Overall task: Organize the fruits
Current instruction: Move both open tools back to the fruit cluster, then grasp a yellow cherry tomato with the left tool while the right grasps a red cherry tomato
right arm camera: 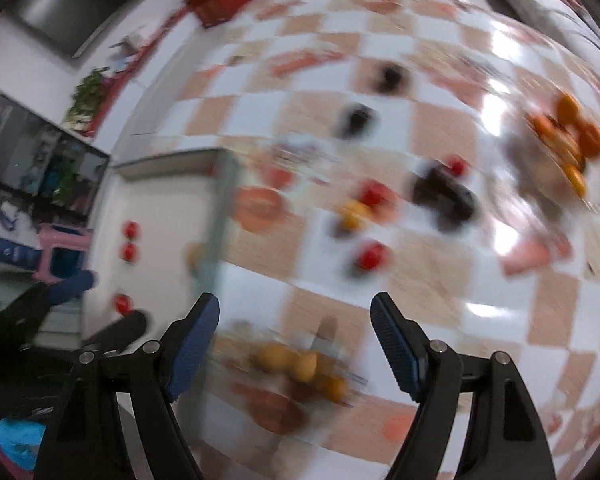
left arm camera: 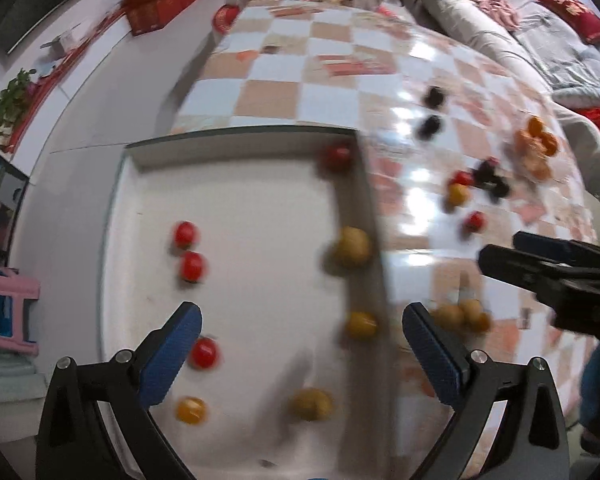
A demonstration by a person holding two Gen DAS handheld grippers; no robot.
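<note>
Overhead, left gripper (left arm camera: 302, 354) hangs above the white tray (left arm camera: 236, 200), jaws wide, nothing between them. Right gripper (right arm camera: 295, 346) over the checkered counter (right arm camera: 440, 288), jaws well apart, also empty. Red cherry tomatoes (left arm camera: 186, 235) and yellow ones (left arm camera: 352, 246) lie loose in the tray; more sit scattered on the counter (right arm camera: 370, 256) with dark fruits (right arm camera: 444, 192) and oranges (right arm camera: 568, 132). Likely light, smooth, easily bruised and prone to rolling: pinch gently across the middle. Tray wall (left arm camera: 364, 216) stands between counter fruit and tray.

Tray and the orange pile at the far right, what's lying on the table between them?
Left wrist view: loose red, yellow and dark fruits on the checkered table, between tray and orange pile.
</note>
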